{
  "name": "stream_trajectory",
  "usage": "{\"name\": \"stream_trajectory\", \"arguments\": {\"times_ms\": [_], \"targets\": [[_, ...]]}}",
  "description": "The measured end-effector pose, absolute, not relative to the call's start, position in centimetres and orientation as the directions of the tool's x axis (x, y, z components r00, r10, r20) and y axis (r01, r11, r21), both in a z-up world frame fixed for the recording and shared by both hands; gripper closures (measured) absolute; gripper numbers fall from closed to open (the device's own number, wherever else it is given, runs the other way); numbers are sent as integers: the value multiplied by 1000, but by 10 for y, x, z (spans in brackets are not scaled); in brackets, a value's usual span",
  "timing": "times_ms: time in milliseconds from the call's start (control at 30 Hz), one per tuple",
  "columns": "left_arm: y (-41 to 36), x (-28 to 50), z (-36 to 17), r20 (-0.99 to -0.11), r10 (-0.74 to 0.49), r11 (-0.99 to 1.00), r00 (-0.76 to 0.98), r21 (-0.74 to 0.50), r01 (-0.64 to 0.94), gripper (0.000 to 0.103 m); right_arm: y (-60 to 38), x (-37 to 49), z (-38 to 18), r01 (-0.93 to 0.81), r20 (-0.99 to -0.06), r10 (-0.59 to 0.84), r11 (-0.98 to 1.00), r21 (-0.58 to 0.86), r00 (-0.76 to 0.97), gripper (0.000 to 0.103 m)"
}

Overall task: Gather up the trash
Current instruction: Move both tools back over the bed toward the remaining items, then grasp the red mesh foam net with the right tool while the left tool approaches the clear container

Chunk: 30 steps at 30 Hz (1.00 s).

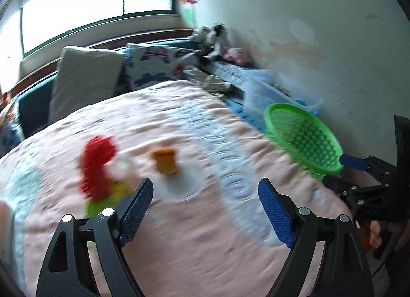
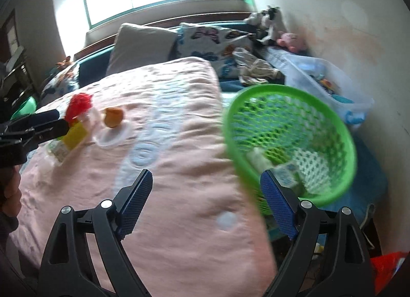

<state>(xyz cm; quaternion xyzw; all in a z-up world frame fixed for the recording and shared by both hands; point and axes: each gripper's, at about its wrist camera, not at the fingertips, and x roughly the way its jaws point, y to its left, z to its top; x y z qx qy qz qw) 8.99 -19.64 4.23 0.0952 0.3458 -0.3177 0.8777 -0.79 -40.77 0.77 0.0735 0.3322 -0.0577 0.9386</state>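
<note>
A bedroom: a bed under a pink quilt [image 1: 179, 233] stands against a stained white wall, with a bright window behind the headboard.

Left gripper [image 1: 205, 210]: jaws spread wide, nothing between the blue pads. It hovers above the quilt. Just beyond its left finger lies a red mesh scrap [image 1: 98, 166] on a yellow-green wrapper [image 1: 107, 199]. Directly ahead of the opening, an orange cup-shaped piece [image 1: 165, 161] rests on a clear plastic lid [image 1: 179, 187]. All of these are motion-blurred.

Right gripper [image 2: 206, 203]: jaws likewise spread wide, and no object sits between the pads. Its right finger lies against the near rim of a green mesh basket [image 2: 289, 140], which tilts at the right edge of the quilt. Whether the finger bears the basket cannot be told. The basket holds a few pale scraps and a small printed carton [image 2: 287, 174], blurred.

In the left wrist view, the same basket [image 1: 305, 138] appears at the right, with the right gripper's blue finger tip touching its lower rim.

Further out: a white pillow [image 2: 141, 43], a butterfly-print pillow [image 2: 210, 41], crumpled cloth [image 2: 253, 66], a clear storage bin [image 2: 330, 87] along the wall, and plush toys [image 2: 269, 23] in the corner.
</note>
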Motion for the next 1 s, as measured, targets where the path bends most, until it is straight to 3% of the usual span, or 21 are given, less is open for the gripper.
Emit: {"name": "stream_trajectory", "arguments": {"times_ms": [533, 1000], "targets": [[-40, 121, 22, -681, -313, 937, 662, -108, 332, 19, -305, 75, 27, -95, -648, 134, 991, 95, 750, 16], [27, 130, 3, -705, -251, 967, 663, -149, 207, 19, -223, 175, 40, -256, -648, 250, 963, 87, 719, 17]]}}
